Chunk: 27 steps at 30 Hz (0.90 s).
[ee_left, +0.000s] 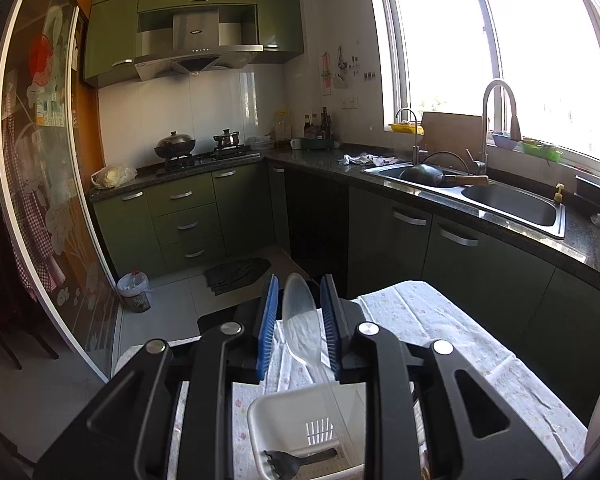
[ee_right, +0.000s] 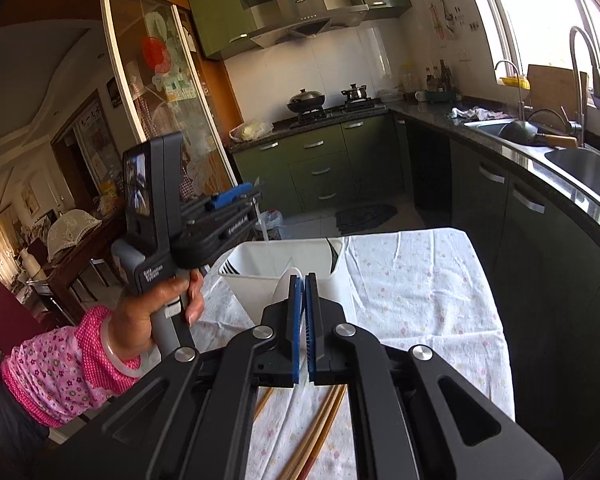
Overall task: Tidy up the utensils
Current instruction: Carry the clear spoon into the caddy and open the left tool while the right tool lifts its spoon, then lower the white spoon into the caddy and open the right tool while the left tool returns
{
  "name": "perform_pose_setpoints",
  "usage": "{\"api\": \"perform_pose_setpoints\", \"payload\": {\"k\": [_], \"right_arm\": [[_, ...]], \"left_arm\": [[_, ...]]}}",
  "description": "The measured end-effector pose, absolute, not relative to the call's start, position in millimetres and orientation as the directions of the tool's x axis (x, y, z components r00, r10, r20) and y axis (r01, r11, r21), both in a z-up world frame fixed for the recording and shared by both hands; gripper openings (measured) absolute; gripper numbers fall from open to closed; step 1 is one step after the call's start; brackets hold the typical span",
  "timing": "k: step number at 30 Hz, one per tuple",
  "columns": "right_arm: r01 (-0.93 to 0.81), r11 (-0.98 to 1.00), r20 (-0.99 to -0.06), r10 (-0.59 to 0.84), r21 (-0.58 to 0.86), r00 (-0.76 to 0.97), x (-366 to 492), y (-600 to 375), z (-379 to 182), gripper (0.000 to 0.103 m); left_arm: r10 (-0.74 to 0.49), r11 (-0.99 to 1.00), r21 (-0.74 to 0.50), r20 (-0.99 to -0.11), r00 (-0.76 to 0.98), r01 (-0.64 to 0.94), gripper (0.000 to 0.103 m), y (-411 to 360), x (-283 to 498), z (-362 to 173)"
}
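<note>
Clear plastic spoon (ee_left: pixel 302 320) stands clamped between my left gripper (ee_left: pixel 300 312) pads, narrowly parted, bowl up, handle slanting down into the white caddy (ee_left: pixel 268 420) directly beneath, where a black fork (ee_left: pixel 296 462) lies. From the right wrist, my right gripper (ee_right: pixel 303 280) is pressed shut and empty; chopsticks (ee_right: pixel 320 432) lie lengthwise under it. Handle lettering is unreadable.

— What is the spoon (ee_left: pixel 302 320) made of?
— Clear plastic, smooth and a little frosted, held between blue ribbed pads (ee_left: pixel 267 326) on a matt black claw.
— And the holder (ee_right: pixel 284 268)?
— White plastic, smooth, faintly glossy.
— The bench (ee_right: pixel 420 292)?
— Covered in thin, creased cloth with a pale flower print. The chopsticks (ee_right: pixel 320 432) on it look like polished wood.
</note>
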State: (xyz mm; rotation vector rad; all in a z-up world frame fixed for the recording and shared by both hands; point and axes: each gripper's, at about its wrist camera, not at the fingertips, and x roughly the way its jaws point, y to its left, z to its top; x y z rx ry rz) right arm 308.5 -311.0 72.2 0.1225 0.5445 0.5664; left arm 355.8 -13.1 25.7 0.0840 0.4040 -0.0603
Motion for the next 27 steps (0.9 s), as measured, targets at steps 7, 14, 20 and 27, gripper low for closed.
{"api": "perform_pose_setpoints", "payload": {"k": [7, 14, 20, 27], "right_arm": [[-0.401, 0.897, -0.307, 0.441, 0.187, 0.843, 342.8, -295.2, 129.7, 0.003], [-0.271, 0.961, -0.198, 0.278, 0.063, 0.94, 389.0, -253.5, 140.6, 0.003], [-0.197, 0.974, -0.158, 0.179, -0.11, 0.971, 411.9, -209.9, 98.1, 0.003], [-0.229, 0.962, -0.206, 0.196, -0.151, 0.959, 403.8, -193.0, 50.1, 0.004]], "left_arm": [[-0.062, 0.995, 0.051, -0.401, 0.914, 0.09, 0.024, -3.7, 339.9, 26.3], [-0.083, 0.994, 0.024, -0.431, 0.899, 0.104, 0.028, 9.9, 315.6, 25.1], [-0.099, 0.994, 0.005, -0.452, 0.887, 0.113, 0.028, 22.5, 299.0, 22.0], [-0.122, 0.992, -0.039, -0.49, 0.863, 0.118, 0.03, 31.3, 287.6, 16.9]]}}
